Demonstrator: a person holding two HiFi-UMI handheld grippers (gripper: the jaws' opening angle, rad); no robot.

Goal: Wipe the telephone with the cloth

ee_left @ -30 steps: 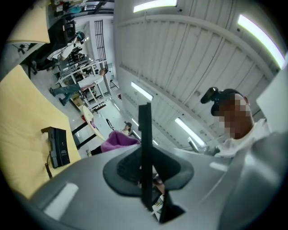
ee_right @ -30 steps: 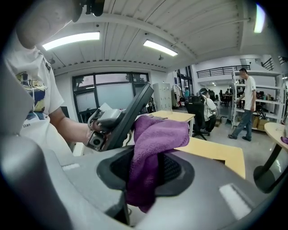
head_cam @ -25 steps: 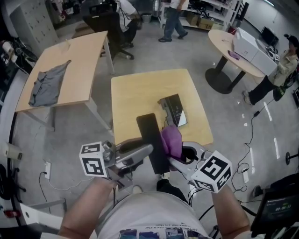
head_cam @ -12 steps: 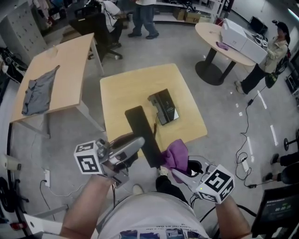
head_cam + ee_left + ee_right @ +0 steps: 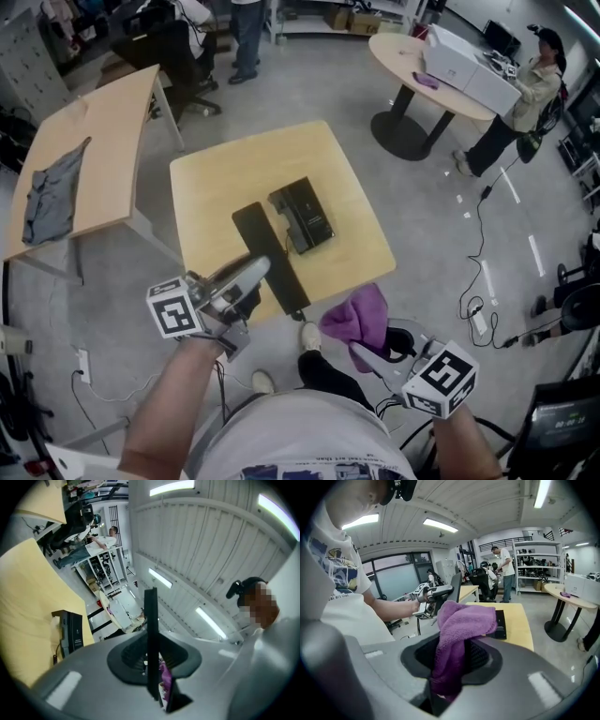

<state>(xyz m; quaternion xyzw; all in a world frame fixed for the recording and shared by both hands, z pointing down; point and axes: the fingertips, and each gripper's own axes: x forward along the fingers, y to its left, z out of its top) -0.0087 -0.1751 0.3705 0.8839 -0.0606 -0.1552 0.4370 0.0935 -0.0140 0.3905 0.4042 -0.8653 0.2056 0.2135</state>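
The purple fluffy cloth point(image 5: 359, 319), clenched in the right gripper's point(image 5: 366, 349) fingers, has moved off the long flat black piece point(image 5: 251, 225) that the left gripper point(image 5: 255, 274) grasps. The black rectangular telephone point(image 5: 302, 216) lies on the yellow counter point(image 5: 211, 178); probably one stroke is finished.

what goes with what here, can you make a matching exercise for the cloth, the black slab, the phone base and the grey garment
Things:
1 purple cloth
2 long black slab
3 telephone base
4 grey garment

Places:
a on the side table
b between the left gripper jaws
c free on the yellow table, no gripper on it
d clamped in the right gripper

Pairs: 1-d, 2-b, 3-c, 4-a
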